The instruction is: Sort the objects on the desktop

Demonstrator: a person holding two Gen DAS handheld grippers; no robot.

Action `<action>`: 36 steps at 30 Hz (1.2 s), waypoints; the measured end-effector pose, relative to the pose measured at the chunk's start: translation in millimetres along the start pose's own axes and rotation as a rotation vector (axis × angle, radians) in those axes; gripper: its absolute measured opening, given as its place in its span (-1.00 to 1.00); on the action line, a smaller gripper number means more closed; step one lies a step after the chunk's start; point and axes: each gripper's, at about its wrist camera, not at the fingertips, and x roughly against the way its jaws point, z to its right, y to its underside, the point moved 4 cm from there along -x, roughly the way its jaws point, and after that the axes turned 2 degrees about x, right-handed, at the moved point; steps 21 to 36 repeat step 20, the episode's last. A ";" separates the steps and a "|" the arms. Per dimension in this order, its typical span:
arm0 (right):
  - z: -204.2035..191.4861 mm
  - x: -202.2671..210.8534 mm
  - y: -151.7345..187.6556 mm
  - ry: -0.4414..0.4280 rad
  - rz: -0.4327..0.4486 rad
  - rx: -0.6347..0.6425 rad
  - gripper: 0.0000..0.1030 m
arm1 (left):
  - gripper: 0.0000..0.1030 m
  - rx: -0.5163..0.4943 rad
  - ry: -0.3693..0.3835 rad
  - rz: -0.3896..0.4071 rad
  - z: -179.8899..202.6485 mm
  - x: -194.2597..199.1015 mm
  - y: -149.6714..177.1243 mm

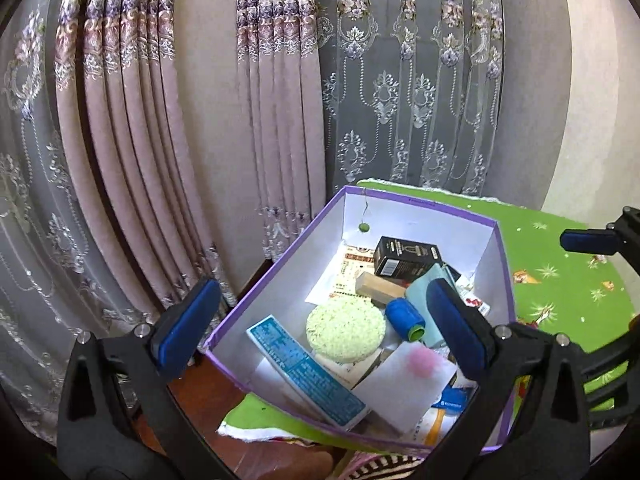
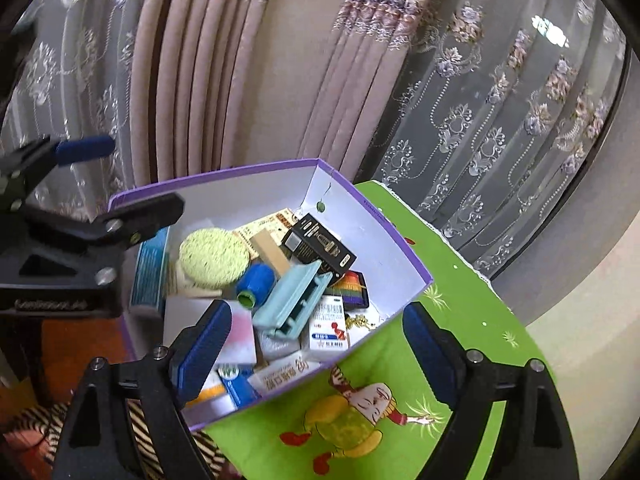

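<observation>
Patterned curtains [image 1: 168, 128] are hanging behind a green-clothed tabletop [image 2: 460, 312]. Both the left gripper [image 1: 320, 328] and right gripper [image 2: 316, 344] are hovering wide open and empty over the purple-rimmed box [image 1: 280, 272], where the sorted objects are lying piled together, blue spool [image 2: 256, 284] among them. This looks like a drop-off step; next comes reaching for any item left outside.

It looked like a home room: embroidered pink curtains [image 1: 132, 128] and lace sheers [image 1: 412, 92] filled the upper frame, above a cartoon-printed green cloth [image 2: 400, 376] covering the desk.
</observation>
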 end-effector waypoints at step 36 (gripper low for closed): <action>-3.6 1.5 16.3 0.035 -0.025 0.006 0.73 | 0.99 -0.030 -0.005 -0.002 17.5 9.5 8.1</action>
